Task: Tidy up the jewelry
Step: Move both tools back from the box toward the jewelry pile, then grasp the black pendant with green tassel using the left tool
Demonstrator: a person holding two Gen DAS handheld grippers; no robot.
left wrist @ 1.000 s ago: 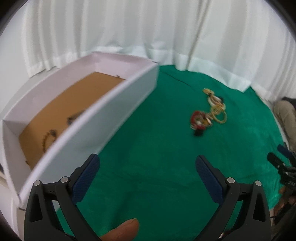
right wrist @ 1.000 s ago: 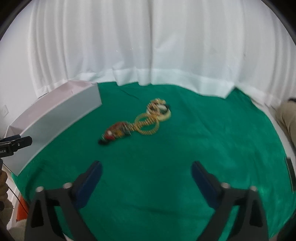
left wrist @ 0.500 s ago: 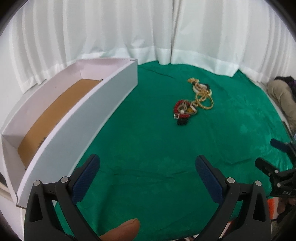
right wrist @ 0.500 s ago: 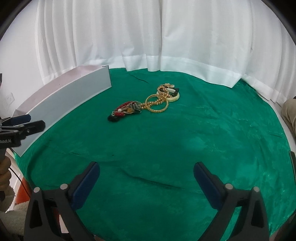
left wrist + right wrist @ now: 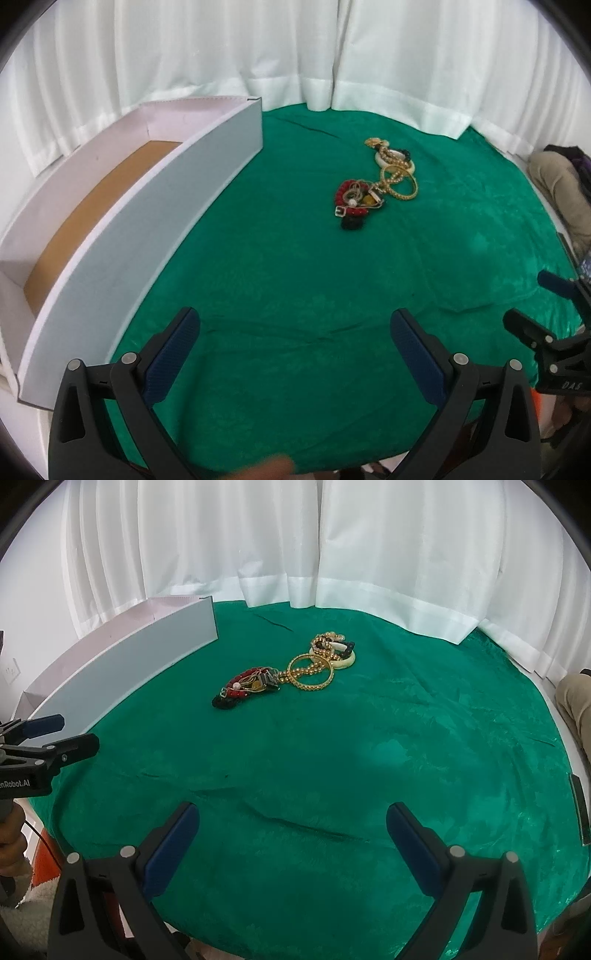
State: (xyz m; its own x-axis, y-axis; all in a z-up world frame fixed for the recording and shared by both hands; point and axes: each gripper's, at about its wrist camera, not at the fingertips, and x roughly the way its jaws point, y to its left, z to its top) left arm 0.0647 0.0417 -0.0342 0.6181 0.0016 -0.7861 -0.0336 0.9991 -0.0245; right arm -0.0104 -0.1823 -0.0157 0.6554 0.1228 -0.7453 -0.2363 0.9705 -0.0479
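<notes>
A pile of jewelry [image 5: 373,184] lies on the green cloth: red beads, gold bangles, a white bangle, black pieces. It also shows in the right wrist view [image 5: 291,672]. A long white box [image 5: 110,229] with a brown floor stands at the left; it shows in the right wrist view [image 5: 129,664] too. My left gripper [image 5: 295,332] is open and empty, near the front edge, well short of the pile. My right gripper [image 5: 291,823] is open and empty, also near the front. Each gripper shows at the edge of the other's view.
The green cloth [image 5: 406,757] covers a round table. White curtains [image 5: 295,535] hang behind it. A person's knee [image 5: 554,184] is at the right edge. A dark strip [image 5: 580,812] lies at the table's right rim.
Both grippers have drawn back and up from the table. The box and the jewelry now look farther away and sharper. Nothing was picked up.
</notes>
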